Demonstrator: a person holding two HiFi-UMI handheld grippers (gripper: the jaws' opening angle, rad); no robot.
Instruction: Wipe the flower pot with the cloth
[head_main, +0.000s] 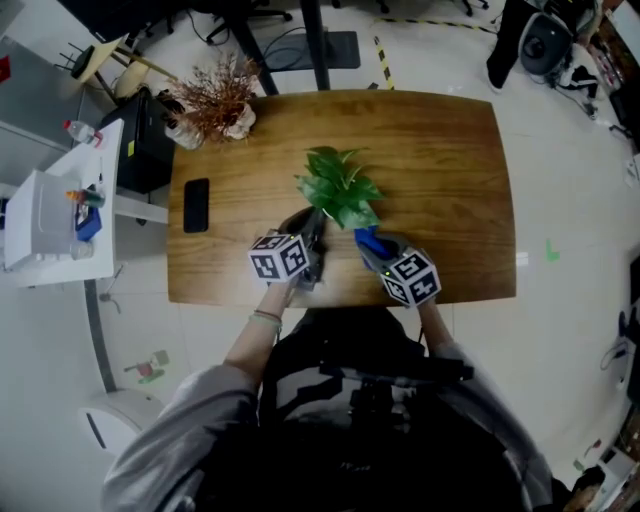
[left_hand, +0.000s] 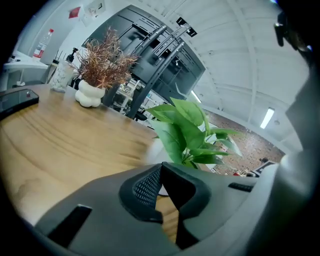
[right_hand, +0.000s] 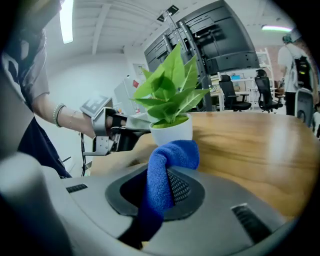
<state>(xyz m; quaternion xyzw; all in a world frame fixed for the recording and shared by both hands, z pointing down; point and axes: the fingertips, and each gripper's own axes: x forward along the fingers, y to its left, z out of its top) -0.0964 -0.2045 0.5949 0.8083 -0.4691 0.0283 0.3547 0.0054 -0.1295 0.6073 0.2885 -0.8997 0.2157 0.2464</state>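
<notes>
On the wooden table (head_main: 440, 150) stands the flower pot (right_hand: 171, 134); the right gripper (right_hand: 165, 174) clamps the cloth (right_hand: 172, 152) near it, the left gripper (left_hand: 160, 169) closed, empty.

Likely office or lab: swivel chairs (right_hand: 233, 96)
</notes>
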